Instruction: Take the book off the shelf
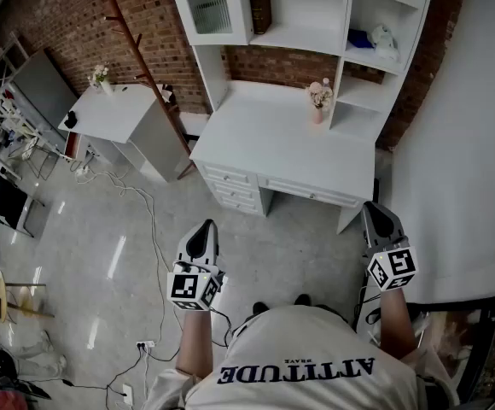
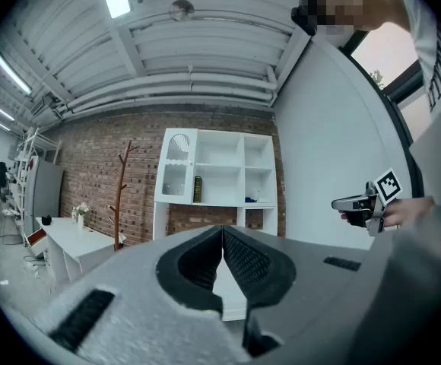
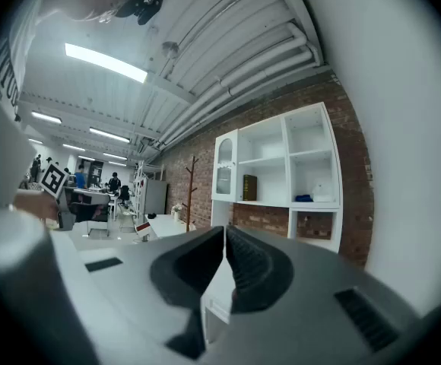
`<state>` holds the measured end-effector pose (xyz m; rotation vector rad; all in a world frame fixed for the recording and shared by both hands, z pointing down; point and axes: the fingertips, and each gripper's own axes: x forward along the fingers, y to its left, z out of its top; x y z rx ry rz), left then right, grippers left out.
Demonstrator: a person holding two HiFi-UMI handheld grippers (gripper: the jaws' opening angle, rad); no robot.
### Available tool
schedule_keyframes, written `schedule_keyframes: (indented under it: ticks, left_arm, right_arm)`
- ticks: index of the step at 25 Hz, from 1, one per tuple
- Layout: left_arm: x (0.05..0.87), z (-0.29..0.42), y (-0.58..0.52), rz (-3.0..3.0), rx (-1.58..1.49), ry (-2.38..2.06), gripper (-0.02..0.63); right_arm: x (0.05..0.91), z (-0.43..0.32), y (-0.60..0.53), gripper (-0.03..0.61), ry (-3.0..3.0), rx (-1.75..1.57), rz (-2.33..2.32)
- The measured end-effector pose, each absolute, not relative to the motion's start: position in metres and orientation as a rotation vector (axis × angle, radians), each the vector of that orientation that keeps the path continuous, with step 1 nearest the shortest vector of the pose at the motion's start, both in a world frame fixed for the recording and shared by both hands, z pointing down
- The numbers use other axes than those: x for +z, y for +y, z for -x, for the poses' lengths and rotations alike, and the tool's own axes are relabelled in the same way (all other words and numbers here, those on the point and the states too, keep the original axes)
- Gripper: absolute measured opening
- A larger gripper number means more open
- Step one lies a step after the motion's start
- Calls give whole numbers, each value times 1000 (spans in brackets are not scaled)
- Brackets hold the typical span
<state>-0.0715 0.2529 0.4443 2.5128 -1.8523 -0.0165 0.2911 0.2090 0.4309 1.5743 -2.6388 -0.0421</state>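
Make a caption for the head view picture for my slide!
Standing before the white desk, left gripper and right gripper shut and empty, book upright on the shelf.

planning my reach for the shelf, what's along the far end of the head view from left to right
side table → glass door → book → vase → blue item

The dark book [image 1: 260, 8] stands upright on the white shelf [image 1: 294, 39], near its left wall.

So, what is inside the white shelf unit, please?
A dark book stands in the middle compartment; blue and white items lie on the right. Behind the glazed door, contents are unclear.
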Motion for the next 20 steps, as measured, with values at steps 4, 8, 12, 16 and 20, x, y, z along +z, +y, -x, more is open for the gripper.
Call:
schedule_keyframes:
  ticks: [4,8,12,16,20]
  left_arm:
    - [444,68,253,-2517,-15,-1846,26]
    - [444,66,253,-2515,-19,-1847,26]
    - [445,64,253,-2509,-9,-1850,26]
    - [448,62,253,-2499,0,-1852,26]
    - [447,55,253,-2495,-5,-1862,26]
  right_arm:
    - [430,-293,210,31,-2643,-35,-1575]
    - [429,-294,210,31,-2648,-40,-1570]
    - [433,-295,209,31,-2640,-47,-1562]
    - [432,-298,207,31,-2651,-45,-1557]
    - [430,-307,204,31,-2657,-43,-1569]
